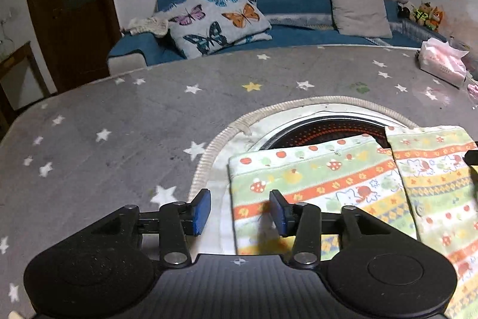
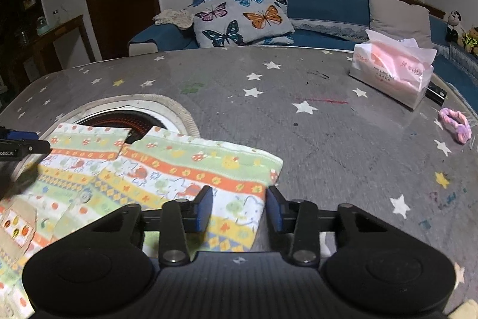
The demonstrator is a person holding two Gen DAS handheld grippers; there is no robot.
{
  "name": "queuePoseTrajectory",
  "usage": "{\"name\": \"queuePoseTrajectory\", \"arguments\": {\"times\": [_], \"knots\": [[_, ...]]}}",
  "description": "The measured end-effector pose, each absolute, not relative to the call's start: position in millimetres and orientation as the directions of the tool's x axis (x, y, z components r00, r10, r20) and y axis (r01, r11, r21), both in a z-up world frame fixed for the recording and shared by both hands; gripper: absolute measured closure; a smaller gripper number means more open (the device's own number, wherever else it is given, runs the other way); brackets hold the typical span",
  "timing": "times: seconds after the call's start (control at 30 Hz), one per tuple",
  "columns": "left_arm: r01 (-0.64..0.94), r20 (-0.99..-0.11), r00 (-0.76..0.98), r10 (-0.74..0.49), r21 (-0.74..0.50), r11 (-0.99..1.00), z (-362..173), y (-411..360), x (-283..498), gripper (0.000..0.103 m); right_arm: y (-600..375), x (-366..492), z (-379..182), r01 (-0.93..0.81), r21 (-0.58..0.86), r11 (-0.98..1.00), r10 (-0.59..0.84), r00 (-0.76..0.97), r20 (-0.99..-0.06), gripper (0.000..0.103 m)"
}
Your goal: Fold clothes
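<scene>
A small striped garment (image 1: pixel 343 187) with fruit and cat prints lies flat on the grey star-patterned table, both sleeves folded in. It also shows in the right wrist view (image 2: pixel 167 175). My left gripper (image 1: pixel 240 210) is open, its blue pads straddling the garment's left edge just above it. My right gripper (image 2: pixel 239 208) is open over the garment's right edge. The left gripper's tip (image 2: pixel 18 144) shows at the left of the right wrist view. Neither holds anything.
A round heater opening (image 1: pixel 322 133) with a braided rim sits in the table under the garment's far side. A tissue pack (image 2: pixel 394 73) and a pink hair band (image 2: pixel 455 124) lie at the right. A blue sofa (image 1: pixel 298 17) with pillows stands behind.
</scene>
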State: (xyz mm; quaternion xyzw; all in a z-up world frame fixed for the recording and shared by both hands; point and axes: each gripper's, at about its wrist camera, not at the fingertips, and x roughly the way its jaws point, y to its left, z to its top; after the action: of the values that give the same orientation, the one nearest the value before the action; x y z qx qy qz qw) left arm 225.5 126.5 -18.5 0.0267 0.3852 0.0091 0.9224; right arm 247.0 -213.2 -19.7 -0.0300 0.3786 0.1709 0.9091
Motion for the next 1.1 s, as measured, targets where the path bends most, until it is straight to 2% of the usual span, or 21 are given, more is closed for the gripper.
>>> {"name": "queuePoseTrajectory", "arguments": {"times": [0.03, 0.07, 0.1, 0.13, 0.17, 0.2, 0.33, 0.47, 0.53, 0.6, 0.63, 0.67, 0.7, 0.77, 0.83, 0.97, 1.1], "knots": [[0.008, -0.713, 0.701, 0.031, 0.052, 0.999, -21, 127, 229, 0.06, -213, 249, -20, -0.335, 0.071, 0.94, 0.287, 0.657, -0.697, 0.072], [0.015, -0.709, 0.704, 0.022, 0.046, 0.999, -21, 126, 231, 0.069, -212, 251, -20, -0.336, 0.067, 0.94, 0.285, 0.66, -0.695, 0.08], [0.023, -0.706, 0.708, 0.013, 0.04, 0.999, -21, 126, 233, 0.083, -212, 253, -20, -0.334, 0.066, 0.94, 0.284, 0.662, -0.694, 0.086], [0.028, -0.703, 0.711, 0.007, 0.037, 0.999, -21, 126, 235, 0.087, -211, 256, -20, -0.333, 0.065, 0.941, 0.282, 0.662, -0.695, 0.094], [0.027, -0.7, 0.714, 0.011, 0.043, 0.999, -21, 125, 237, 0.096, -210, 258, -19, -0.334, 0.062, 0.94, 0.282, 0.663, -0.694, 0.098], [0.024, -0.694, 0.719, 0.016, 0.049, 0.999, -20, 125, 239, 0.101, -208, 260, -18, -0.336, 0.06, 0.94, 0.281, 0.664, -0.693, 0.098], [-0.008, -0.644, 0.764, 0.047, 0.063, 0.998, -8, 130, 244, 0.102, -197, 271, -7, -0.356, 0.037, 0.934, 0.294, 0.702, -0.649, 0.1], [-0.032, -0.654, 0.752, 0.084, 0.091, 0.995, -12, 133, 260, 0.101, -185, 287, -6, -0.365, 0.03, 0.93, 0.295, 0.697, -0.654, 0.096], [-0.035, -0.662, 0.744, 0.087, 0.091, 0.995, -16, 134, 261, 0.1, -182, 288, -7, -0.373, 0.021, 0.928, 0.292, 0.688, -0.664, 0.093], [-0.039, -0.67, 0.737, 0.09, 0.092, 0.995, -19, 134, 261, 0.095, -179, 289, -9, -0.38, 0.013, 0.925, 0.289, 0.679, -0.675, 0.085], [-0.038, -0.67, 0.737, 0.092, 0.095, 0.995, -18, 133, 258, 0.095, -178, 289, -9, -0.384, 0.008, 0.923, 0.287, 0.675, -0.68, 0.069], [-0.033, -0.67, 0.737, 0.092, 0.1, 0.994, -16, 132, 254, 0.088, -178, 284, -7, -0.394, 0.005, 0.919, 0.293, 0.675, -0.678, 0.059], [-0.025, -0.668, 0.739, 0.088, 0.103, 0.994, -14, 130, 250, 0.077, -177, 278, -4, -0.406, -0.004, 0.914, 0.298, 0.676, -0.674, 0.059], [-0.001, -0.658, 0.749, 0.075, 0.112, 0.994, -10, 124, 236, 0.061, -173, 262, 2, -0.445, -0.011, 0.896, 0.322, 0.665, -0.674, 0.057], [0.019, -0.652, 0.756, 0.063, 0.118, 0.993, -8, 119, 218, 0.059, -168, 245, 6, -0.491, -0.006, 0.871, 0.357, 0.64, -0.68, 0.049], [0.055, -0.645, 0.763, 0.037, 0.122, 0.991, -7, 111, 178, 0.05, -154, 207, 5, -0.577, -0.009, 0.817, 0.405, 0.584, -0.703, 0.043], [0.09, -0.639, 0.769, 0.011, 0.126, 0.988, -6, 103, 139, 0.048, -134, 162, 0, -0.665, -0.03, 0.746, 0.442, 0.528, -0.725, 0.039]]}}
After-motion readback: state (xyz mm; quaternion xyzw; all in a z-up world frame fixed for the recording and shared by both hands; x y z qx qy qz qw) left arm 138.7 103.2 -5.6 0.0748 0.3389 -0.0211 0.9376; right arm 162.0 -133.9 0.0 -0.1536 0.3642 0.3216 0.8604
